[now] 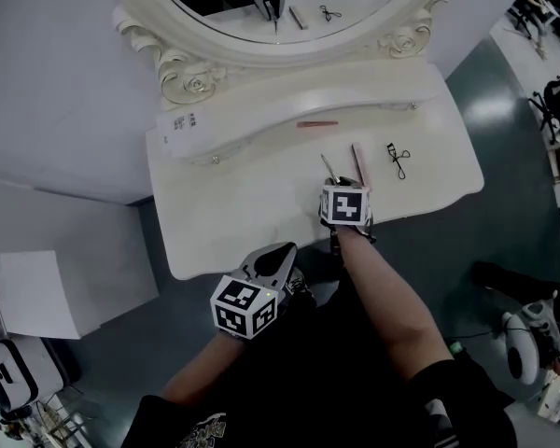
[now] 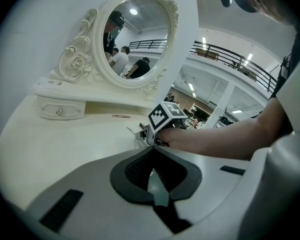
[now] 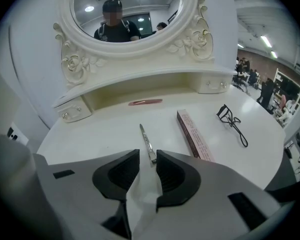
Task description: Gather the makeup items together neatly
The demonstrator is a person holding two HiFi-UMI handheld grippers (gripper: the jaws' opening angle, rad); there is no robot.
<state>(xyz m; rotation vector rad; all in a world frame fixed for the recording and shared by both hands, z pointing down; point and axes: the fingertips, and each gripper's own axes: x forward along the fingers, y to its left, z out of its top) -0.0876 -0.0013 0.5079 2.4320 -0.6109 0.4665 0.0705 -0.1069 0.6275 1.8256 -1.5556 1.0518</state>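
Note:
A thin silver tool (image 3: 147, 143) lies on the white dressing table (image 1: 233, 217). Its near end sits in the gap between the jaws of my right gripper (image 3: 148, 156), which stand slightly apart and do not press on it. To its right lies a long pink box (image 3: 194, 135), and further right a black eyelash curler (image 3: 233, 124). A slim pink stick (image 3: 145, 102) rests under the shelf at the back. My left gripper (image 1: 278, 258) hangs off the table's front edge, shut and holding nothing.
An oval mirror (image 1: 289, 7) in an ornate white frame stands at the back of the table. A white label card (image 1: 182, 124) lies on the shelf's left end. A white box (image 1: 37, 292) sits on the floor at the left, and equipment (image 1: 527, 339) at the right.

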